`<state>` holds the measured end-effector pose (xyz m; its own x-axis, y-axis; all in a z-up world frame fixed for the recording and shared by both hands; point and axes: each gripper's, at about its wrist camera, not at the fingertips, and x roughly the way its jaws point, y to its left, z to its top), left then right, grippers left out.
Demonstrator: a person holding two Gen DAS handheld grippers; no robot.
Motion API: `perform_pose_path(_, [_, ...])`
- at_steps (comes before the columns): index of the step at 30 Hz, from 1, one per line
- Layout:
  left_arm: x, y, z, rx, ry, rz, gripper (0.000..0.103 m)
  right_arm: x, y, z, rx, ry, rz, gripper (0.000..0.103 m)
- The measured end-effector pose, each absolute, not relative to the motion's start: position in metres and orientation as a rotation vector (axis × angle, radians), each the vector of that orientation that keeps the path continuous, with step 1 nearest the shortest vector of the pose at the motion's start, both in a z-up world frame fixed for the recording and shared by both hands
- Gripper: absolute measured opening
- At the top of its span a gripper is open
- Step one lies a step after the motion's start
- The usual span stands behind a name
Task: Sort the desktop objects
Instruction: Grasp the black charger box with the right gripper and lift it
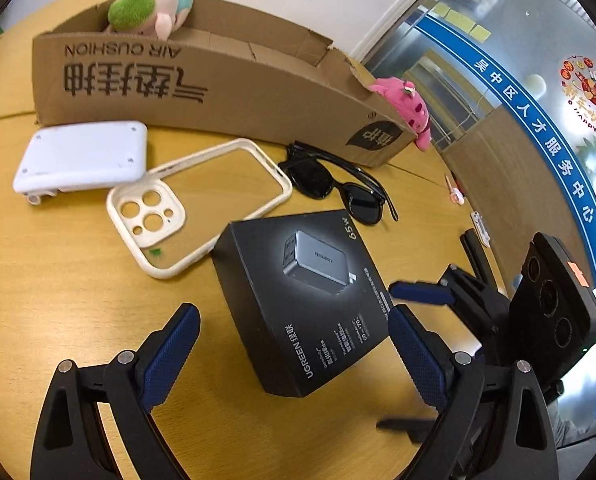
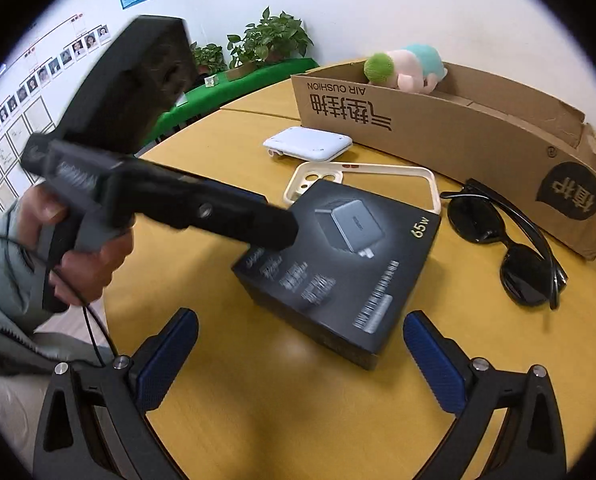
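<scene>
A black UGREEN charger box [image 1: 310, 300] lies on the wooden table; it also shows in the right wrist view [image 2: 342, 264]. My left gripper [image 1: 294, 344] is open, its fingers on either side of the box's near end, not touching. My right gripper [image 2: 300, 348] is open and empty, just short of the box. A cream phone case [image 1: 202, 204], a white flat device [image 1: 82, 156] and black sunglasses [image 1: 338, 188] lie beyond the box. A cardboard box [image 1: 202, 84] behind them holds a plush toy [image 1: 150, 4].
A pink plush [image 1: 406, 108] sits at the cardboard box's right end. The other gripper [image 1: 538, 312] shows at the right in the left wrist view. Small items [image 1: 478, 224] lie near the table's right edge. Plants [image 2: 266, 40] stand on a green table behind.
</scene>
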<state>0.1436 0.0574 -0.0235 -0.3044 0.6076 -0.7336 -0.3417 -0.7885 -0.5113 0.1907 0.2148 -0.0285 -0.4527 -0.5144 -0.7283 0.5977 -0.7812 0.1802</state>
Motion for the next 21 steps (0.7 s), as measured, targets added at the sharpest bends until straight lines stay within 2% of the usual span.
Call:
perform_pose_path(5, [0.135, 0.071, -0.042, -1.418, -0.354, 2.055, 0.095, 0.176, 0.224, -0.036, 1.141, 0.203, -2.322, 0.102])
perform_pose_path(6, [0.134, 0.073, -0.045, -1.424, -0.359, 2.042, 0.088, 0.175, 0.221, -0.037, 1.132, 0.223, -2.327, 0.102])
perform_pose_path(9, [0.134, 0.077, -0.047, -1.412, -0.365, 2.043, 0.080, 0.175, 0.208, -0.038, 1.093, 0.296, -2.342, 0.101])
perform_pose_path(15, [0.133, 0.073, -0.046, -1.409, -0.403, 2.076, 0.080, 0.170, 0.189, -0.035, 1.105, 0.336, -2.367, 0.101])
perform_pose_path(21, [0.137, 0.072, -0.026, -1.363, -0.330, 2.162, 0.079, 0.181, 0.174, -0.024, 1.046, 0.403, -2.438, 0.100])
